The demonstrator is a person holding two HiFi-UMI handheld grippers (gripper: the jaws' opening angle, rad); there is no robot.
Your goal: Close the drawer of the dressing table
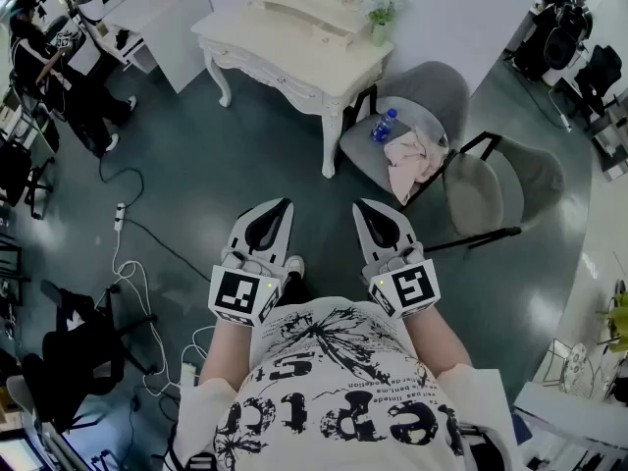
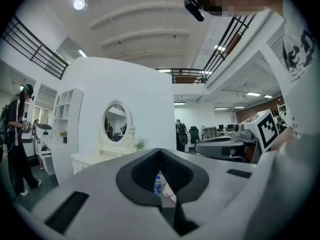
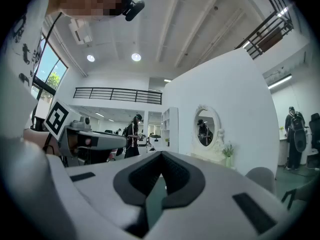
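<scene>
The white dressing table (image 1: pixel 294 52) stands at the top middle of the head view, well ahead of me, with its oval mirror (image 2: pixel 116 124) on top. From here I cannot make out its drawer. My left gripper (image 1: pixel 283 204) and right gripper (image 1: pixel 361 205) are held level side by side in front of my chest, far short of the table. Both are shut, tips touching, with nothing between them. The left gripper (image 2: pixel 160 150) looks past the table (image 2: pixel 92 159) on its left. Beyond the right gripper (image 3: pixel 161 154), the table (image 3: pixel 212 158) appears to the right.
A grey chair (image 1: pixel 422 101) beside the table carries a blue bottle (image 1: pixel 384 126) and a pink cloth (image 1: pixel 410 160). A second grey chair (image 1: pixel 505 189) stands to its right. Cables (image 1: pixel 128 263) trail over the floor at left, near a black chair (image 1: pixel 69 361). A person (image 1: pixel 49 67) stands far left.
</scene>
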